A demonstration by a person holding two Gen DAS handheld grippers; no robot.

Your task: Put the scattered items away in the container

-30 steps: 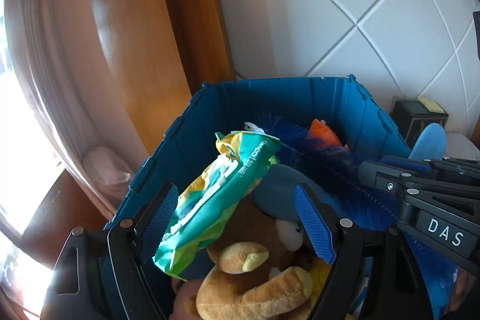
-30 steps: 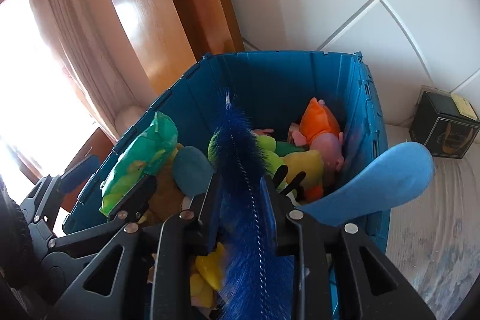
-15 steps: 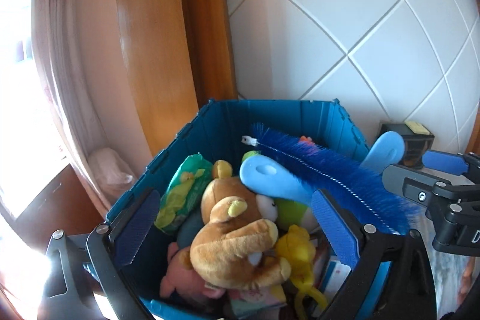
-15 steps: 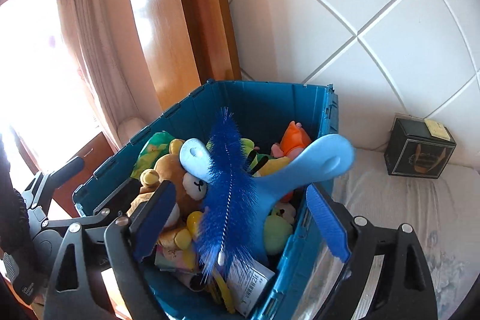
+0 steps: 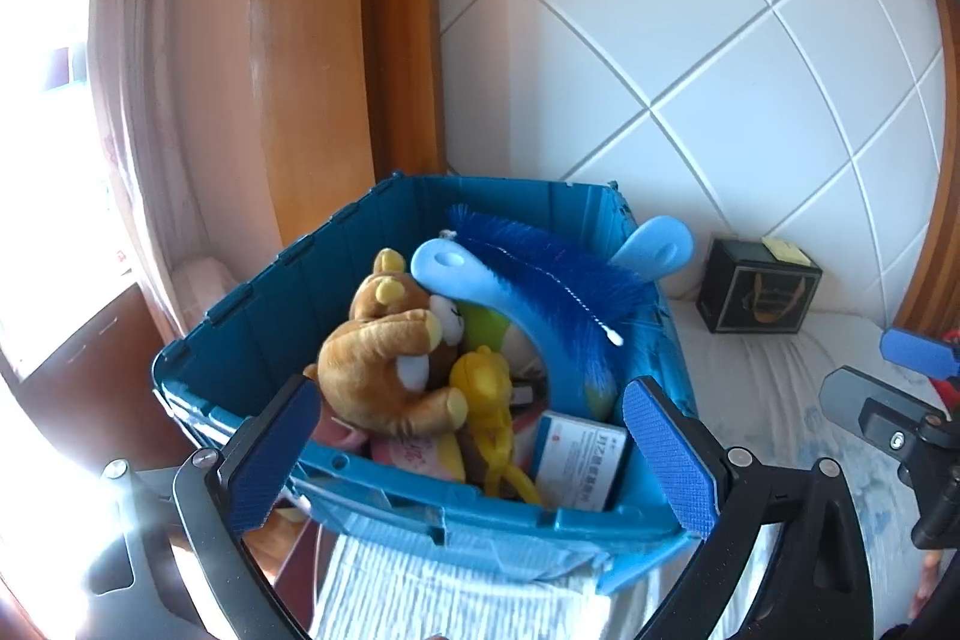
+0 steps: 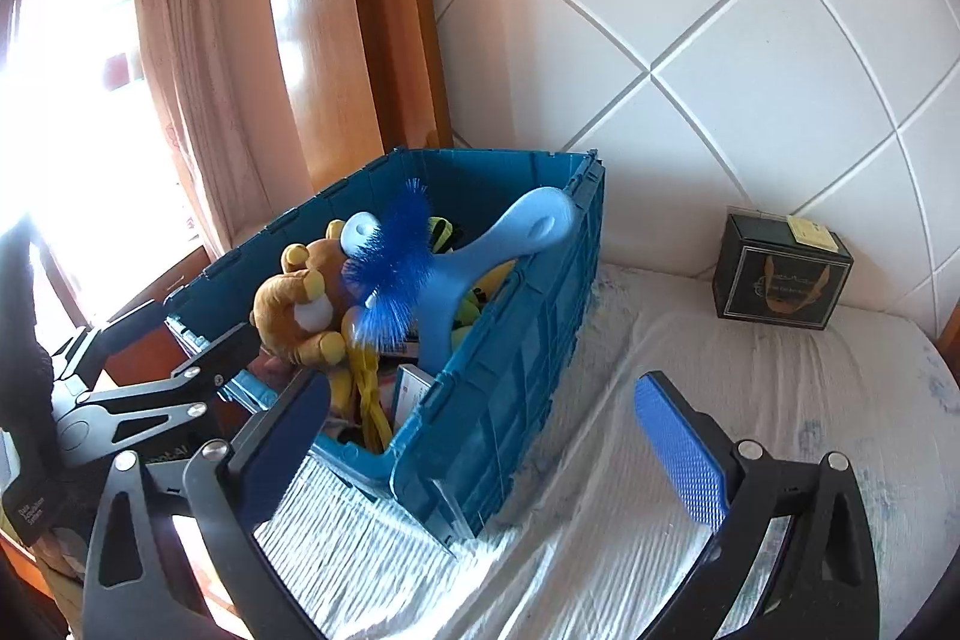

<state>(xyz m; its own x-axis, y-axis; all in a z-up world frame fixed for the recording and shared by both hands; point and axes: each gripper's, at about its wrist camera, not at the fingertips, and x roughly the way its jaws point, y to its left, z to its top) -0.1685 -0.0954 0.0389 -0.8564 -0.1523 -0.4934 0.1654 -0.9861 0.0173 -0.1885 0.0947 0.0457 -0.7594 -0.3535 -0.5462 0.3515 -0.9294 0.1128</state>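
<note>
No print reads clearly: the white carton (image 5: 581, 462) in the crate (image 5: 264, 292) carries red and dark characters too small to make out, and the black box (image 6: 780, 274) bears a gold emblem and a pale sticker.

The left tongs (image 5: 474, 454) gape wide and hold nothing; the crate's near rim sits between their 2 blue pads (image 5: 273, 451). The right tongs (image 6: 498, 436) are also wide and empty, straddling the crate's near right corner.

Inside the crate, left to right: a brown bear (image 5: 384, 358), a yellow toy (image 5: 486, 388), the carton, and a blue brush (image 5: 546, 274) lying across a pale blue handle (image 5: 654, 247) that overhangs the right wall. The crate stands on a white cover (image 6: 690, 400); a curtain (image 6: 180, 70) hangs far left, the box far right.
</note>
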